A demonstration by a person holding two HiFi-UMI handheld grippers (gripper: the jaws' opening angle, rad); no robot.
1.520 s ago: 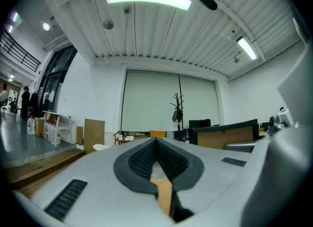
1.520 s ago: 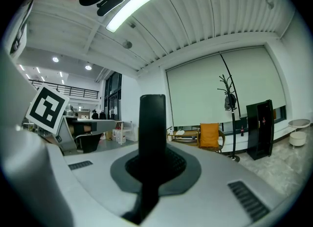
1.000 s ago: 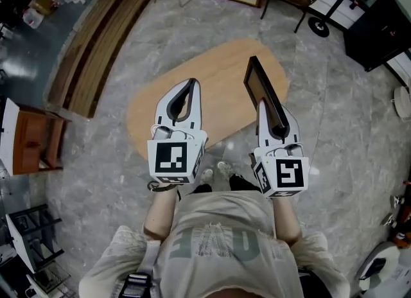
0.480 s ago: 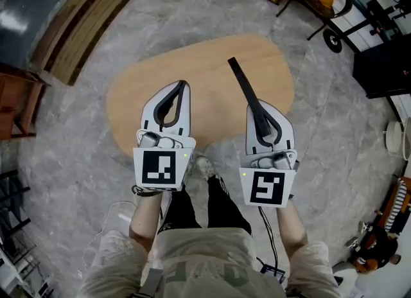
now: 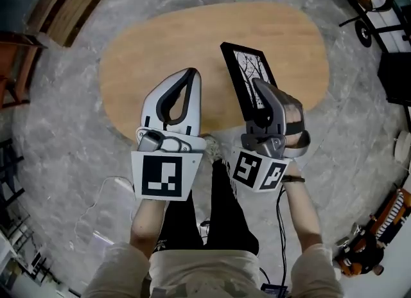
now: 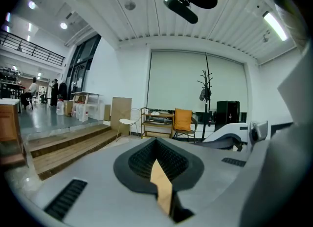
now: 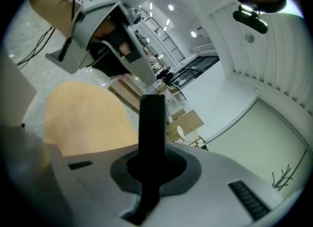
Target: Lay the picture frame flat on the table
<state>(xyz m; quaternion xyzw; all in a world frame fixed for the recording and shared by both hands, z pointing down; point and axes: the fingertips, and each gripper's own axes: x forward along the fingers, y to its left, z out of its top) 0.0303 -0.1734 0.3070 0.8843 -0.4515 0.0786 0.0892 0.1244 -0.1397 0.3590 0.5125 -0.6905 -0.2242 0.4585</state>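
An oval wooden table (image 5: 167, 46) is seen on a grey marble floor (image 5: 64, 136). The black picture frame (image 5: 247, 75) (a print of bare trees faces up) is gripped at its near end by the clenched right gripper (image 5: 264, 91) and held tilted over the table's right half. The left gripper (image 5: 191, 73) is held beside it, jaws closed on nothing.

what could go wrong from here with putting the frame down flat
The right hand-held gripper pinches the picture frame by one edge only, and the left hand-held gripper is empty, so the frame might swing or slip. It hangs tilted by the near edge of the table; a corner could strike first.
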